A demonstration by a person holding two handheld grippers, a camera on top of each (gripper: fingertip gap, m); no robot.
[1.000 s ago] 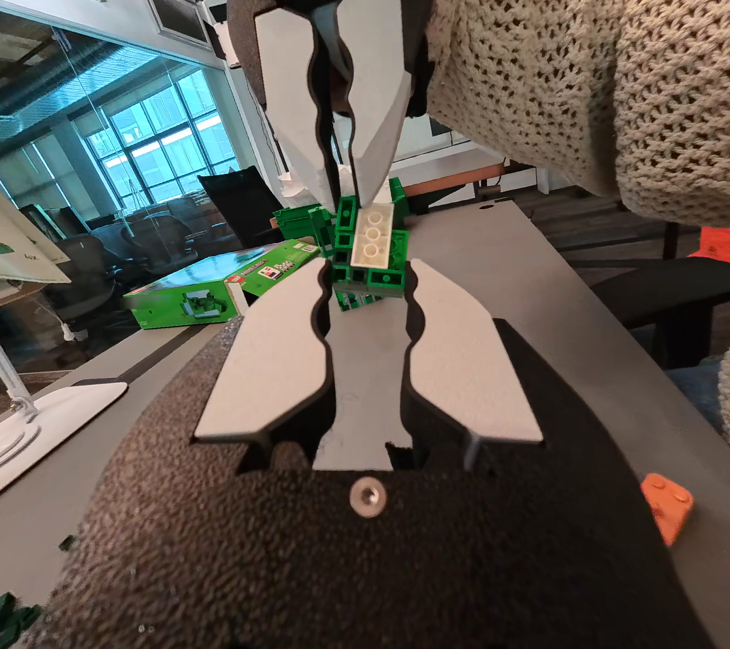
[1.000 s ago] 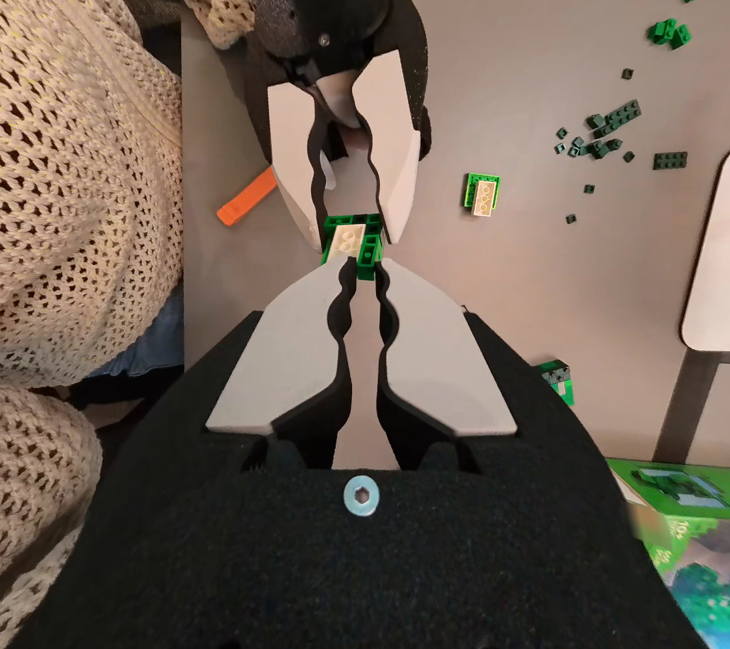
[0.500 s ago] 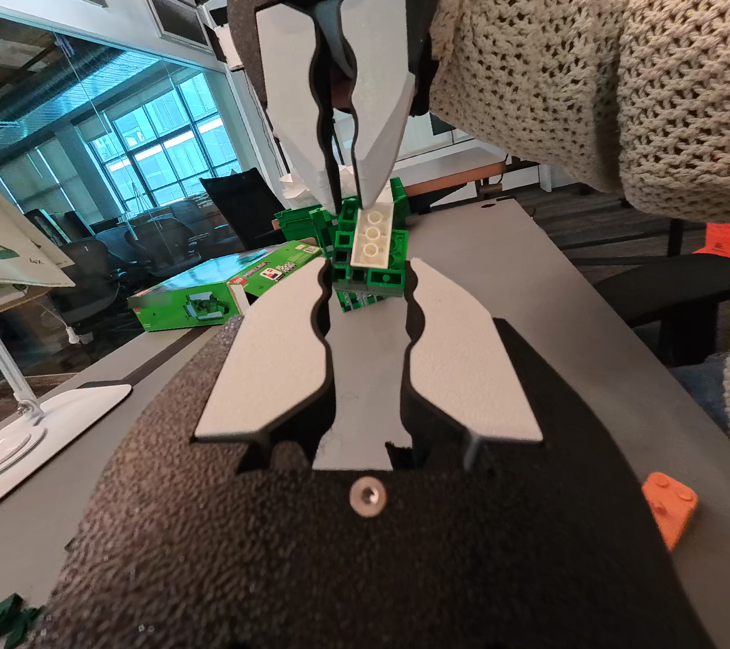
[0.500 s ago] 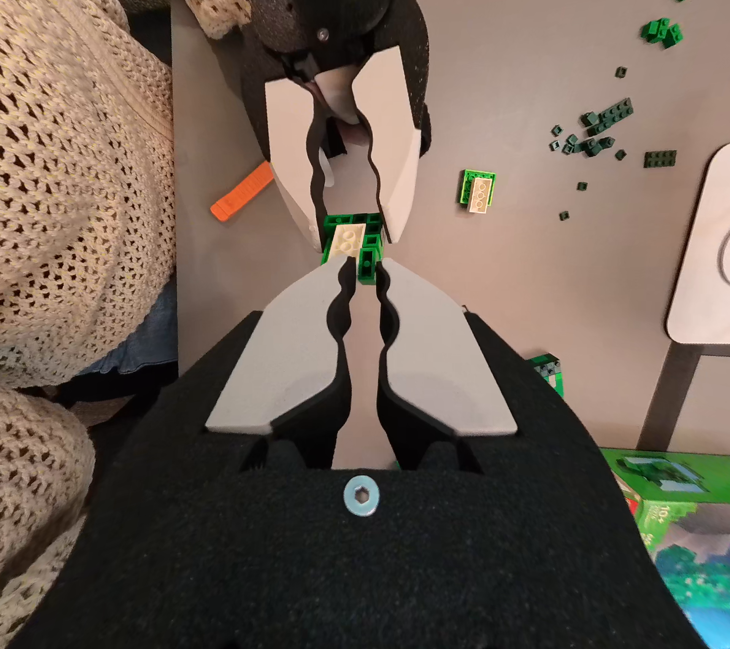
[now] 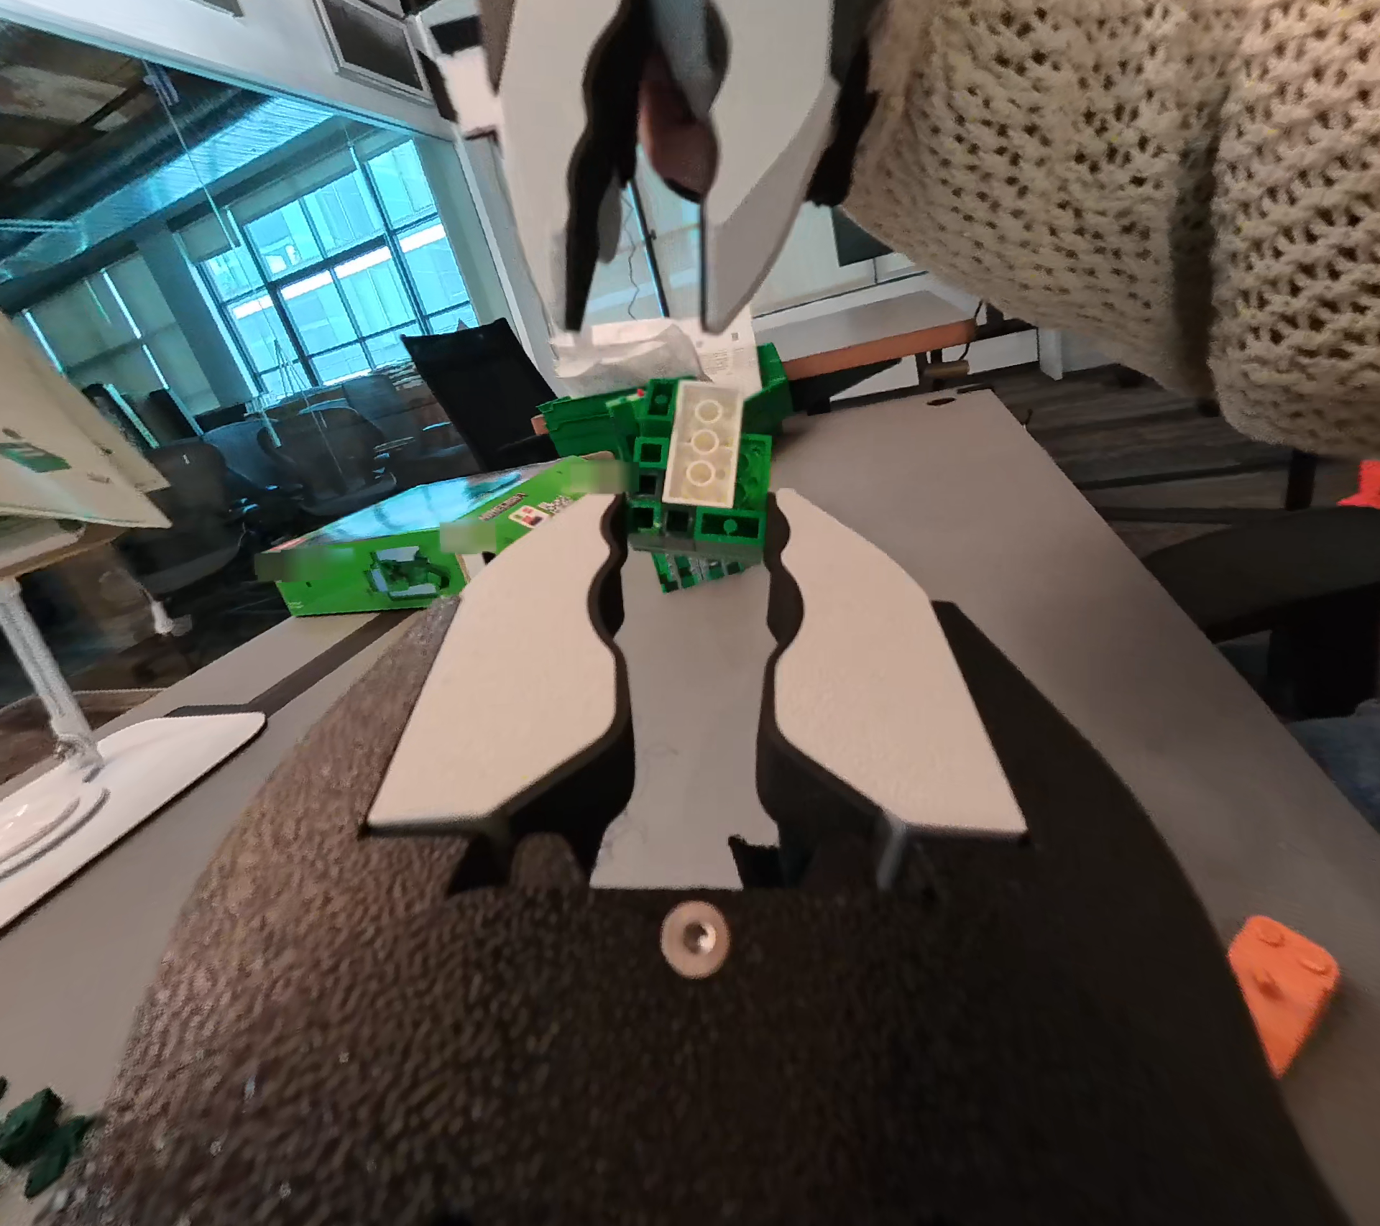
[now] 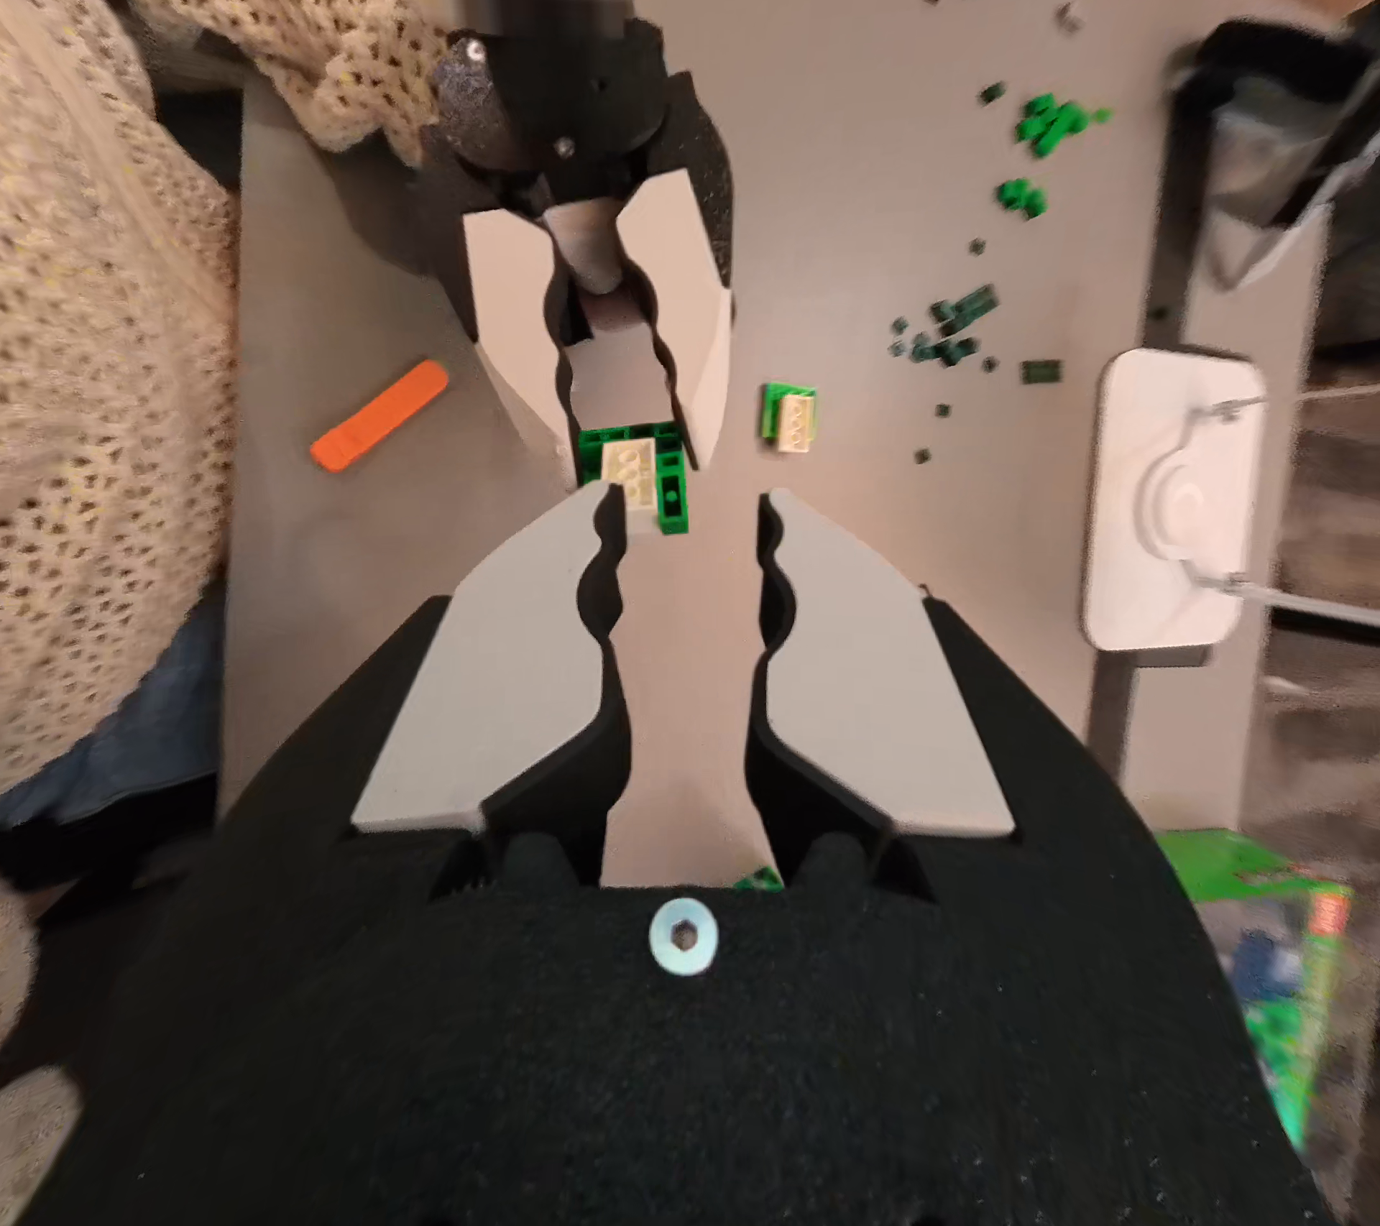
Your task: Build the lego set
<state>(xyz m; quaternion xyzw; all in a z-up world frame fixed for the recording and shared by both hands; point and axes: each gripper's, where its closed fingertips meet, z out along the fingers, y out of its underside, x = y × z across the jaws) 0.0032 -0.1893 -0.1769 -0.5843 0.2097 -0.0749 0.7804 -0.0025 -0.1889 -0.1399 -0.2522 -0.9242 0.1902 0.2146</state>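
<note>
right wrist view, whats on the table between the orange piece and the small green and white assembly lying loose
In the right wrist view, the left gripper holding the green build lies between the orange piece and the small assembly.

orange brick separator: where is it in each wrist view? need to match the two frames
Left wrist view: orange brick separator at the lower right edge, on the table right of the left gripper's body.
Right wrist view: orange brick separator left of centre, lying on the table left of the left gripper.
Shared landmark: the green build with the white plate on top, between the two grippers.
</note>
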